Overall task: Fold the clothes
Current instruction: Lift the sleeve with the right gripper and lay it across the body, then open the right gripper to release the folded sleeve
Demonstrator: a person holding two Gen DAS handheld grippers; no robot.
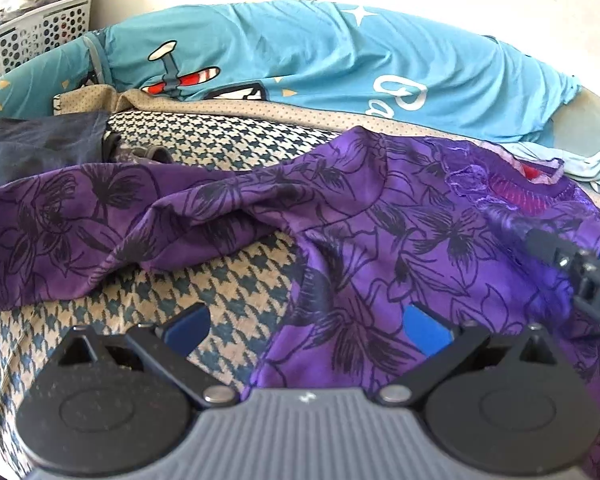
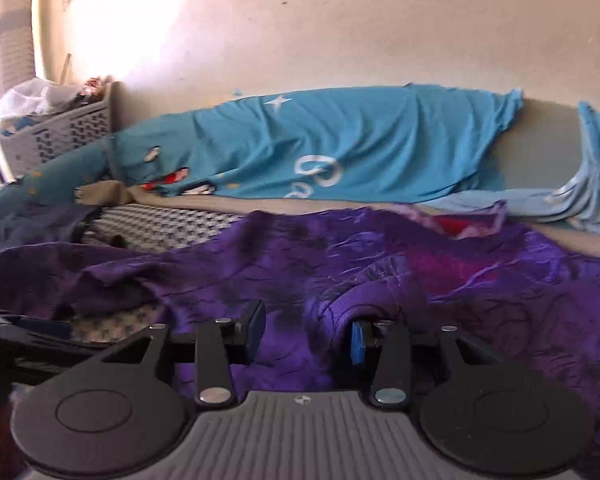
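Observation:
A purple top with a black flower print [image 1: 380, 232] lies spread and creased on a houndstooth cover [image 1: 236, 288]. Its sleeve [image 1: 72, 224] trails out to the left. My left gripper [image 1: 306, 326] is open wide over the garment's left edge, with one pad above the cover and the other above purple cloth. The right gripper [image 1: 572, 264] comes in at the far right near the lace neckline. In the right wrist view the right gripper [image 2: 306, 334] is open low over the purple top [image 2: 340, 264], and a fold of cloth bulges over its right finger [image 2: 358, 340].
A turquoise sheet with a plane print [image 1: 300, 52] is bunched along the wall behind. A dark navy garment [image 1: 36, 144] lies at the left, and a white perforated laundry basket [image 1: 32, 28] stands in the back left corner. Light blue cloth [image 1: 580, 160] is heaped at the right.

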